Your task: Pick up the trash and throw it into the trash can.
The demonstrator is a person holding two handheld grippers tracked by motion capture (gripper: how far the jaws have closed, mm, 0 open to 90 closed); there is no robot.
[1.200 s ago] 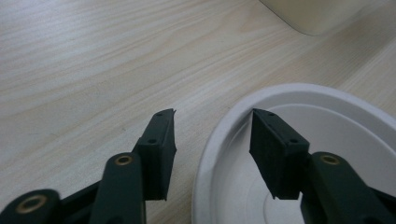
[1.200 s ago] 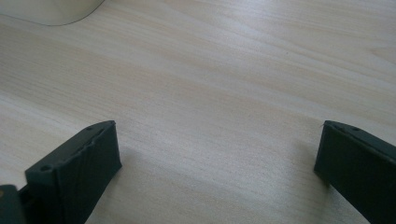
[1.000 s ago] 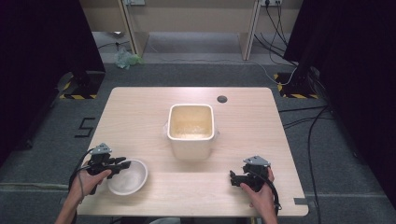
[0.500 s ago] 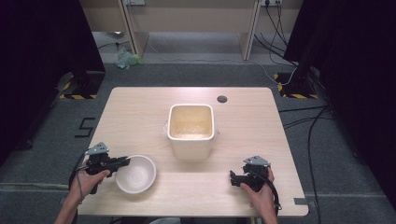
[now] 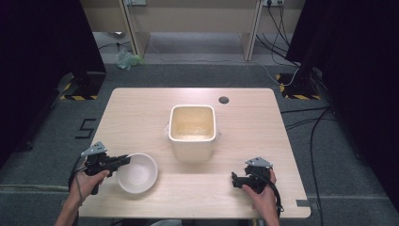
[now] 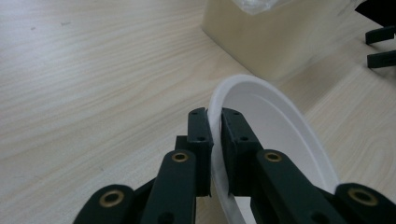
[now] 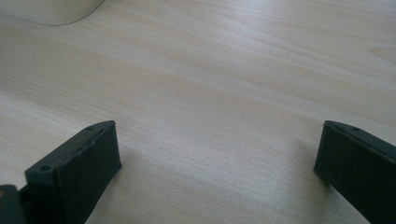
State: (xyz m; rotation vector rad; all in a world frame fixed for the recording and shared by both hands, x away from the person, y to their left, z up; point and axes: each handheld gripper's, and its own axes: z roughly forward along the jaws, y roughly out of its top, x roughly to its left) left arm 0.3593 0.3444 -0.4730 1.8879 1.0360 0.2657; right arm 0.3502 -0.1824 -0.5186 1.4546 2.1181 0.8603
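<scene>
Left claw (image 6: 215,140) clamps white bowl (image 5: 137,172) rim (grasp done); transfer toward cream tub (image 5: 192,131) pending; right claw (image 7: 217,158) gapes empty.

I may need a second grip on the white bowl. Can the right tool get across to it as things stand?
Probably yes. The right tool is open and holds nothing, and bare table lies between it and the white bowl. The tub stands farther back, off that path. The left tool grips the bowl's left rim.

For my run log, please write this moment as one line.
left gripper: shut on white bowl rim | right gripper: open, empty | container: mid-table
</scene>
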